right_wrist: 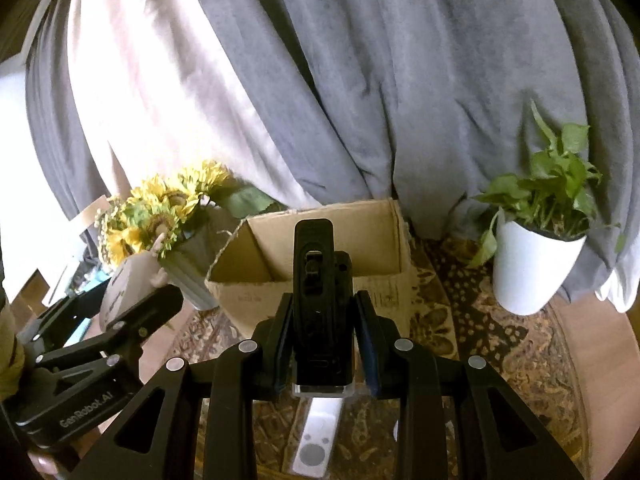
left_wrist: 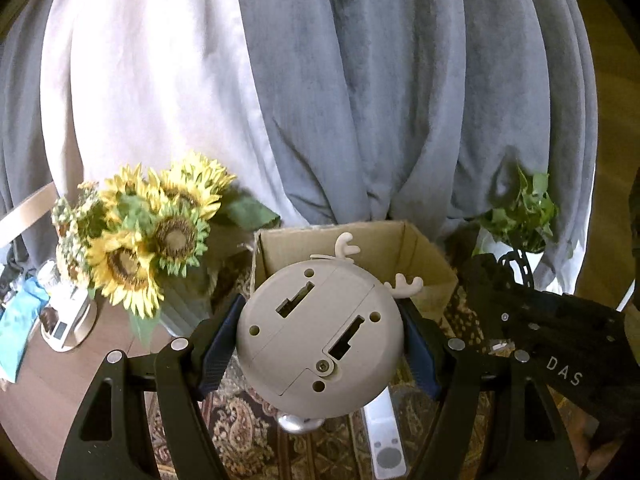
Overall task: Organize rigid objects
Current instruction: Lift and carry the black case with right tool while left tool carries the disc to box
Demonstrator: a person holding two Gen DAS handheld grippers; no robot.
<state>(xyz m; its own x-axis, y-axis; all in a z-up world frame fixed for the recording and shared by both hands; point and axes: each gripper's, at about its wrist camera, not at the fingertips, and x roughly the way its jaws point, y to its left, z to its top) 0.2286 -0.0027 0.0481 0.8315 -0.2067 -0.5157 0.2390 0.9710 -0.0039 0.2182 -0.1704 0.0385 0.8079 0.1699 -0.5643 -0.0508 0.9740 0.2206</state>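
Clamping a round beige toy [left_wrist: 320, 332] and a black device [right_wrist: 320, 300] above the table, both grippers [left_wrist: 320, 344] [right_wrist: 322, 344] hovered before the seemingly empty cardboard box [right_wrist: 312, 240], while a white remote [right_wrist: 316, 440] awaited collection.

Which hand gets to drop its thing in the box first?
Probably the right. Its gripper holds the black device squarely facing the box. The left gripper holds the antlered toy near the box's left side.
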